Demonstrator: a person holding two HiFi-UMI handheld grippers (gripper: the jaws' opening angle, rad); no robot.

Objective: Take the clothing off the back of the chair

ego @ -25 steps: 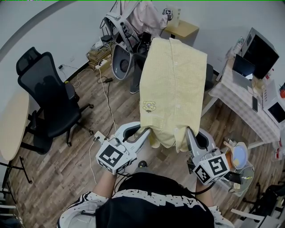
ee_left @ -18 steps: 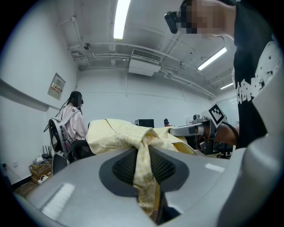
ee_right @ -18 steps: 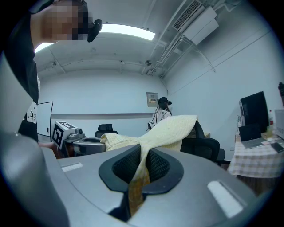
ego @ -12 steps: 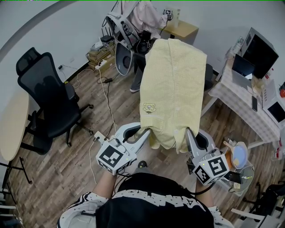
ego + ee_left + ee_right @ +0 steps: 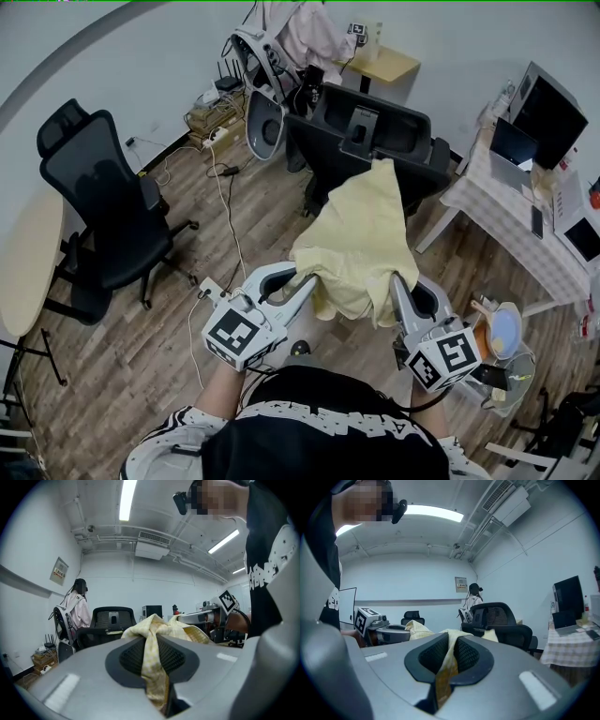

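Observation:
The pale yellow garment (image 5: 361, 239) hangs bunched between my two grippers. Its far tip reaches up to the black chair (image 5: 361, 122); I cannot tell whether it touches. The chair's back is bare. My left gripper (image 5: 305, 278) is shut on the near left edge of the cloth, and its own view shows the yellow fabric (image 5: 152, 667) pinched between the pads of the left gripper (image 5: 151, 641). My right gripper (image 5: 395, 281) is shut on the near right edge, with a fold of the garment (image 5: 443, 677) pinched in the right gripper (image 5: 449, 651). The chair (image 5: 499, 618) stands just beyond.
A second black office chair (image 5: 103, 216) stands at the left beside a round tabletop (image 5: 23, 267). A checked-cloth table (image 5: 525, 234) with a laptop and monitor is at the right. A jacket (image 5: 300, 33) hangs at the back, and cables (image 5: 223, 183) trail over the wooden floor.
The garment was spread up over the chair's back; now it has come off and sagged into a bunch near my grippers, baring the back. Neither gripper has moved.

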